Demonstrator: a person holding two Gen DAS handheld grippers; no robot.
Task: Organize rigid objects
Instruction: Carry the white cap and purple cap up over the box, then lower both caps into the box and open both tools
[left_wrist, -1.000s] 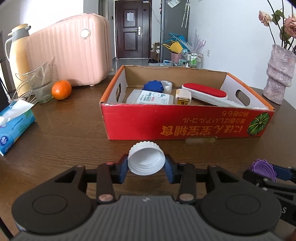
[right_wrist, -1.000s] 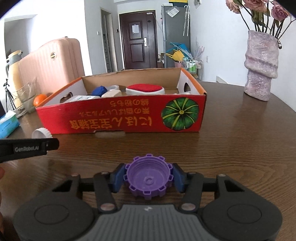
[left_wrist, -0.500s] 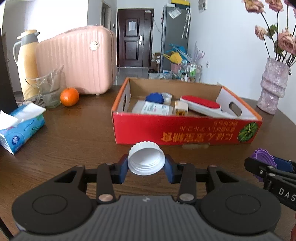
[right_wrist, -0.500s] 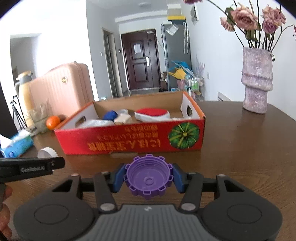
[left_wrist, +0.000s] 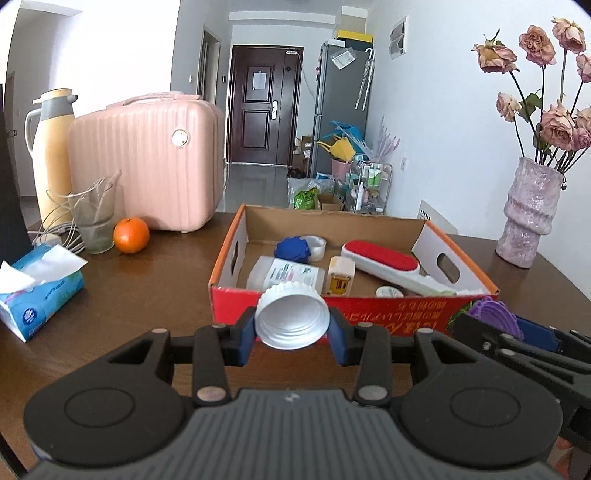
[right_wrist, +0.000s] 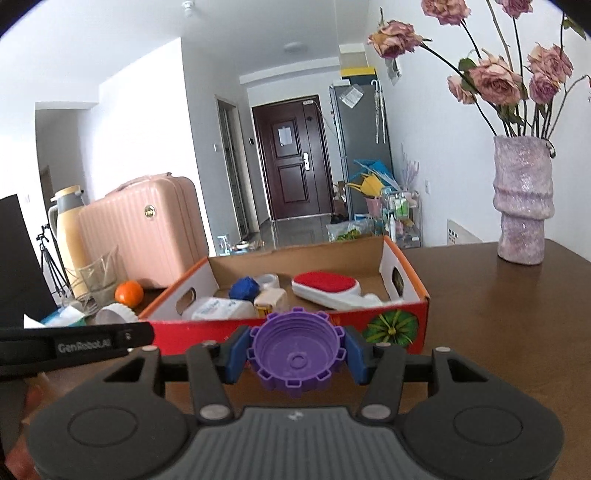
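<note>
My left gripper (left_wrist: 292, 325) is shut on a white ribbed cap (left_wrist: 292, 318), held above the table just before the front wall of the red cardboard box (left_wrist: 369, 317). My right gripper (right_wrist: 295, 356) is shut on a purple notched cap (right_wrist: 295, 356), also raised in front of the box (right_wrist: 207, 332). The box holds a blue cap (left_wrist: 292, 249), a tape roll (left_wrist: 314, 245), a white bottle (left_wrist: 286, 273), a small yellow-white item (left_wrist: 340, 275) and a red-topped brush (left_wrist: 382, 258). The purple cap shows at the right of the left wrist view (left_wrist: 493, 314).
On the dark wooden table (left_wrist: 147, 288) stand a pink suitcase (left_wrist: 147, 166), a yellow thermos (left_wrist: 50, 147), a glass (left_wrist: 94, 218), an orange (left_wrist: 131, 229) and a tissue pack (left_wrist: 37, 288) at left. A purple vase (right_wrist: 522, 199) with dried roses stands at right.
Both grippers have risen with their caps and now look down over the box's front wall. Both caps stay gripped.
</note>
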